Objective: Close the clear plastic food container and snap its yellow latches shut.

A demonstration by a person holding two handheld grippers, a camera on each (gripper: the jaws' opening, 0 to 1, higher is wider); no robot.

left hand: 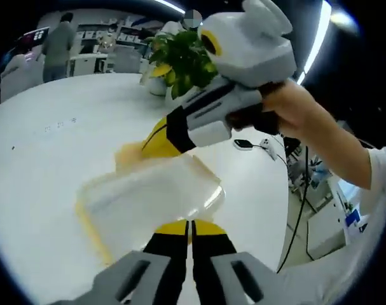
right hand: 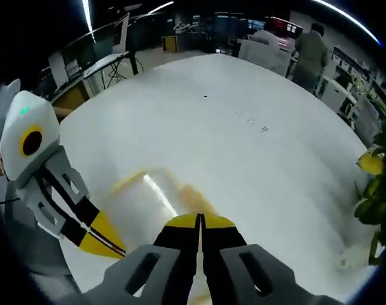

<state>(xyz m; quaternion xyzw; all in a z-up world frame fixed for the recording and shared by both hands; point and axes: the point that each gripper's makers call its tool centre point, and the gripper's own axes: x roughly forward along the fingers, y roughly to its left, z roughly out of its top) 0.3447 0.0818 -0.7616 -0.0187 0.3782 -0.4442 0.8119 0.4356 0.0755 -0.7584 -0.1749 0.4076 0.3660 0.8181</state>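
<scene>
Both grippers pressed down on the clear plastic food container (left hand: 151, 200) on the white table (left hand: 46, 159).

In the left gripper view, left gripper (left hand: 190, 223) lay with yellow-tipped jaws together at the container's near edge; right gripper (left hand: 158, 141), held in a hand (left hand: 278, 108), met the far side at its yellow latch. In the right gripper view, right gripper (right hand: 199, 220) also showed jaws drawn together over the blurred container (right hand: 161, 197), with the left gripper (right hand: 103, 240) angled in at its left edge. Container lay flat, lid down; state of latches too blurred to tell. Potted plant (left hand: 180, 60) stood beyond on the table; a person (right hand: 310, 54) stood far off.
</scene>
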